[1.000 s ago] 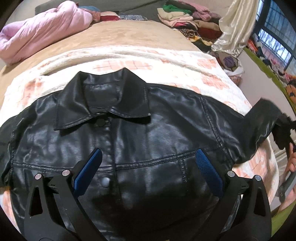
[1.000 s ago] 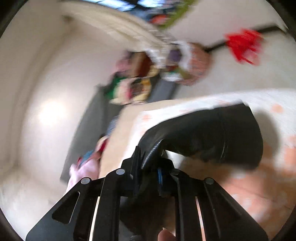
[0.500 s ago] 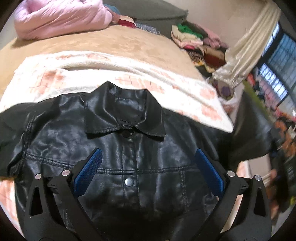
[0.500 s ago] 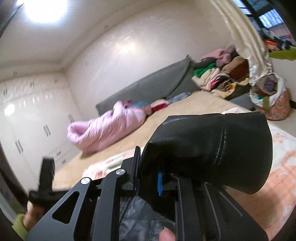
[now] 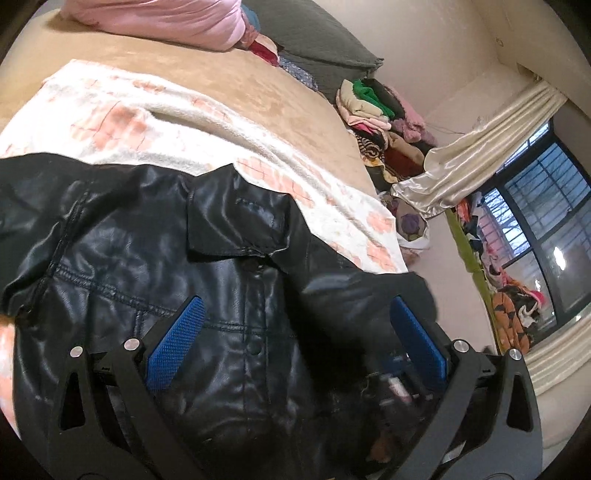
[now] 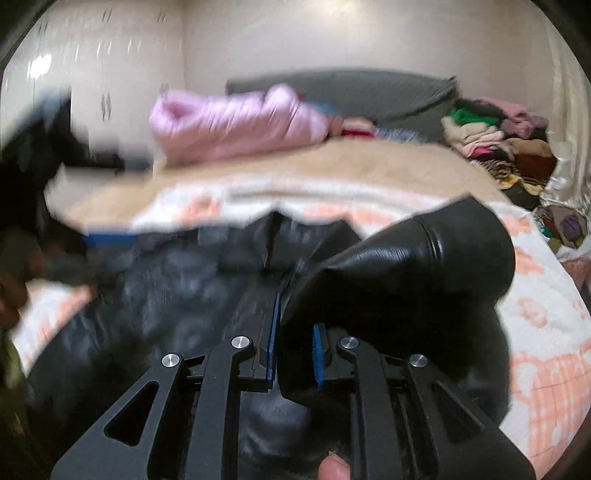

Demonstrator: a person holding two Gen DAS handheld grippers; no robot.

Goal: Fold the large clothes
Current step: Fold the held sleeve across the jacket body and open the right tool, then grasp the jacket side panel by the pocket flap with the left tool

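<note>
A black leather jacket [image 5: 155, 258] lies front-up on a white and pink blanket [image 5: 177, 110] on the bed, collar away from me. My left gripper [image 5: 295, 336] is open and empty, hovering over the jacket's chest. My right gripper [image 6: 293, 332] is shut on the jacket's right sleeve [image 6: 424, 266] and holds it folded over the jacket's front [image 6: 166, 295]. The sleeve also shows in the left wrist view [image 5: 369, 299], across the chest by the right pad.
A pink puffy coat [image 5: 159, 18] lies at the bed's far end by a grey headboard [image 5: 314, 44]. A pile of folded clothes [image 5: 376, 107] stands at the far right. Curtain [image 5: 472, 147] and window [image 5: 535, 221] are to the right.
My right gripper has swung the sleeve from beyond the bed's right edge in over the jacket's front. The left gripper has shifted right and stayed open.
</note>
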